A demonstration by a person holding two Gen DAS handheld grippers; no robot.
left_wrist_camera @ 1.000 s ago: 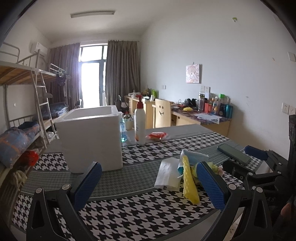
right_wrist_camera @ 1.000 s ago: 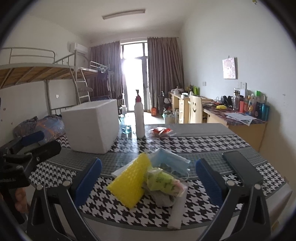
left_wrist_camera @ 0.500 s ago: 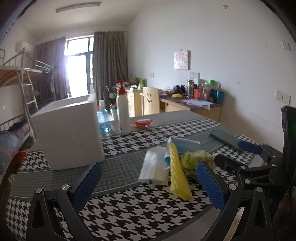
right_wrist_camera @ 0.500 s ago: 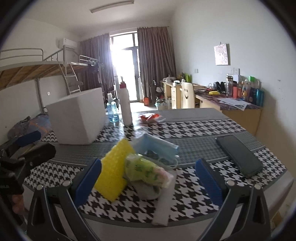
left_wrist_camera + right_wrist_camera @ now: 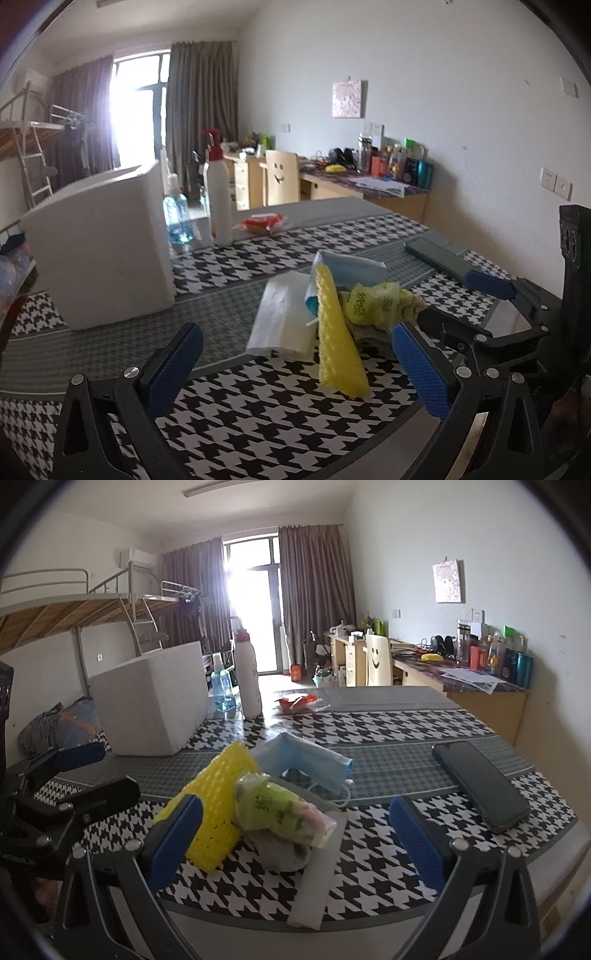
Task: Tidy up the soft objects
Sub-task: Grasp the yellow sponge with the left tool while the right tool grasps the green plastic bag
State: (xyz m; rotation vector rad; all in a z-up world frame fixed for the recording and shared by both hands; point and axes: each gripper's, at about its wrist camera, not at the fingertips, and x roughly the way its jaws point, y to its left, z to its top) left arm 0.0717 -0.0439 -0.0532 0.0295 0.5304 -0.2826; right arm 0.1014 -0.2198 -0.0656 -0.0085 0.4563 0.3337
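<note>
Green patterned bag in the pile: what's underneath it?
The green patterned bag lies on a grey cloth, beside the yellow sponge. A white sheet runs below them on the table. Anything further under the bag is covered.

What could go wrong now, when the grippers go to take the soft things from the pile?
1. The yellow sponge leans on the green packet and the blue mask; pulling one may topple or drag the others.
2. The pile sits near the table's front edge, so pieces might slide off.
3. The phone lies close by the right gripper and could get knocked.
</note>
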